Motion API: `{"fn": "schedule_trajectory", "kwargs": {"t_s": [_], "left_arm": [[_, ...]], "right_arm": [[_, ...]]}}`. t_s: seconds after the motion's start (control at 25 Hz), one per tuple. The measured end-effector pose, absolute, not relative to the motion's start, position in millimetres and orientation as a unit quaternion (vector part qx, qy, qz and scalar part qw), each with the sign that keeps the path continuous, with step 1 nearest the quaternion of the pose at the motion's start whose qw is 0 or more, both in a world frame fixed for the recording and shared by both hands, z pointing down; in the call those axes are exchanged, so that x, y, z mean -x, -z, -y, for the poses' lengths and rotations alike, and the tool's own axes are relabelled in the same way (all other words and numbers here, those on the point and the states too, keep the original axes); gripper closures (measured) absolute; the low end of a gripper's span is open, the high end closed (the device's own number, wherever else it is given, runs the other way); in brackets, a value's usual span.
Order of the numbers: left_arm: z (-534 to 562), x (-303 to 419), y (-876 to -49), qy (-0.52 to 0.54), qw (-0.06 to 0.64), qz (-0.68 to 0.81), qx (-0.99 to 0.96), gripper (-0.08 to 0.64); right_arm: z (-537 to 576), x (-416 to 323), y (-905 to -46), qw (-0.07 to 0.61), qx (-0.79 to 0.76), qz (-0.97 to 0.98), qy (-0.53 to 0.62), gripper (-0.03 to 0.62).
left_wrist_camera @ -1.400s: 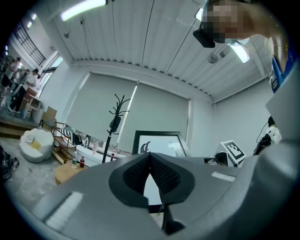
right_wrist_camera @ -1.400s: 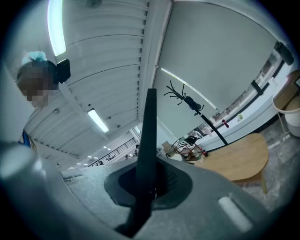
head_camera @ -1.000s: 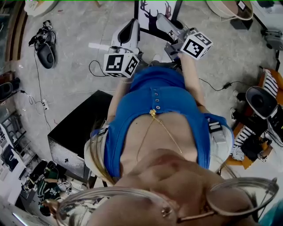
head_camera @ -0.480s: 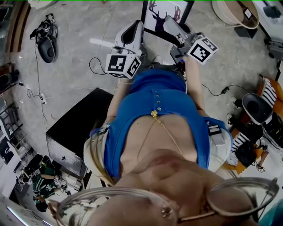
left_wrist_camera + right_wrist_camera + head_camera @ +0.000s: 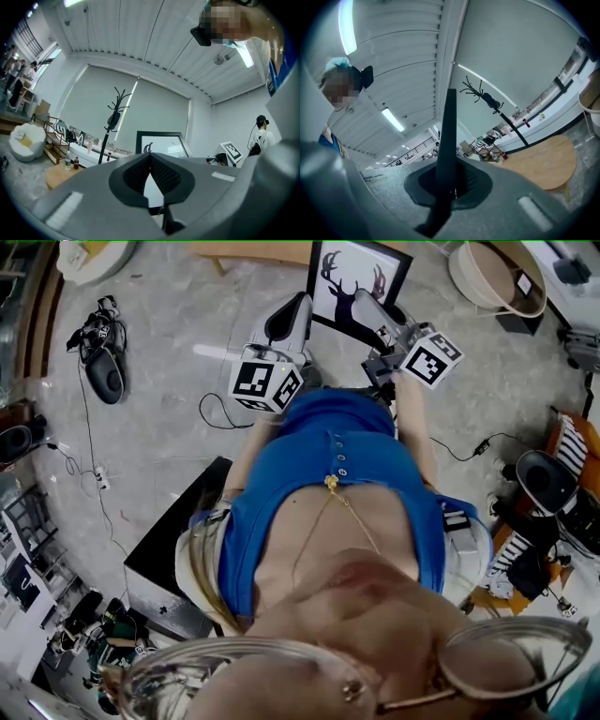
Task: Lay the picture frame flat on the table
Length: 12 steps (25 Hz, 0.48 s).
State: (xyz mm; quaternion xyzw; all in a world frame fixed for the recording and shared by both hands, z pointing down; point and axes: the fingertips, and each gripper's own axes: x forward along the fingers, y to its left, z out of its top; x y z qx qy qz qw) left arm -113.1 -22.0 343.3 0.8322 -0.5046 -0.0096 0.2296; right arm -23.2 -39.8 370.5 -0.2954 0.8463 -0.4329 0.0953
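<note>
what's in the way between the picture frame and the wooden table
Nothing visible stands in the way. The right gripper is shut on the edge of the picture frame, holding it in the air short of the wooden table, whose visible top is bare.

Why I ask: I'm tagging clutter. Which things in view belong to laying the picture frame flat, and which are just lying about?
Job in hand: picture frame, its edge between the right gripper's shut jaws; left gripper, close beside the frame; wooden table, probably where it goes.
Lying about: black box, floor cable, coat stand, round tub.
</note>
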Motion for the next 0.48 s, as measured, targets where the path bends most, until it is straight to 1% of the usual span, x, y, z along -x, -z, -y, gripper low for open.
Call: {"fn": "schedule_trajectory", "kwargs": {"t_s": [0.16,0.48], "left_arm": [[14,84,-357,-0.005,0.235,0.485,-0.842,0.560],[16,84,-351,-0.011,0.238,0.463,-0.854,0.561]], "right_arm": [[27,-7,-385,0.102,0.313,-0.840,0.431,0.586],[26,-7,-377,0.102,0.329,-0.840,0.419,0.586]]}}
